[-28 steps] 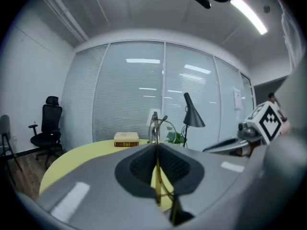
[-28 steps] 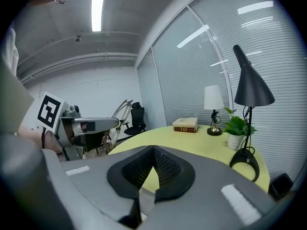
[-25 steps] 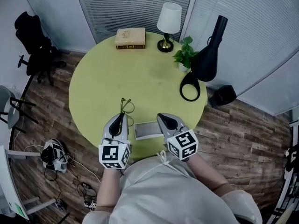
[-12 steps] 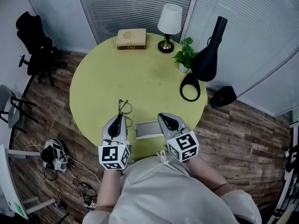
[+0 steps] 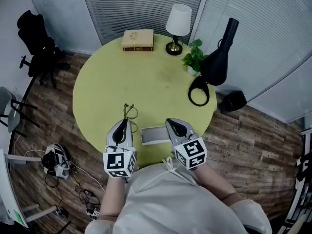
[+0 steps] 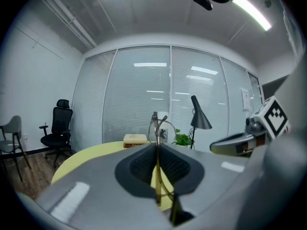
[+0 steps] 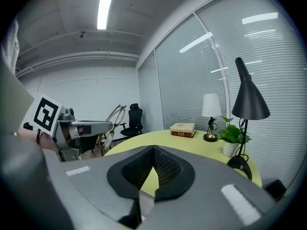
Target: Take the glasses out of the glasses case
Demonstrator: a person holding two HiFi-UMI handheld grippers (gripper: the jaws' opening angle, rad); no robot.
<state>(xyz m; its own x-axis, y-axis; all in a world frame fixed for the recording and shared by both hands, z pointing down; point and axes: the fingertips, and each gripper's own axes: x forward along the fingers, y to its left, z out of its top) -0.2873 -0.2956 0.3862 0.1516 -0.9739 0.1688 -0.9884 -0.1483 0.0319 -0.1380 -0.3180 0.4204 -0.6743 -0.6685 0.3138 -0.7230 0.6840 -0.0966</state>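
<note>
My left gripper (image 5: 124, 121) is shut on a pair of thin wire-framed glasses (image 5: 129, 111), which stick out beyond its tips over the near part of the round yellow-green table (image 5: 122, 77). In the left gripper view the glasses (image 6: 158, 126) stand upright, pinched between the shut jaws (image 6: 157, 145). A flat pale glasses case (image 5: 153, 135) lies on the table between the two grippers. My right gripper (image 5: 172, 123) is just right of the case, shut with nothing in it (image 7: 153, 150). The right gripper view shows the glasses (image 7: 114, 115) in the left gripper.
At the table's far side are a book (image 5: 137, 39), a white-shaded lamp (image 5: 176, 26), a small potted plant (image 5: 194, 57) and a black desk lamp (image 5: 217, 57) with a ring base (image 5: 198, 91). A black office chair (image 5: 36, 43) stands left; cables and gear (image 5: 56, 162) lie on the floor.
Almost nothing: both grippers keep their places, and the glasses stay pinched in the left gripper, shifted only very slightly.
</note>
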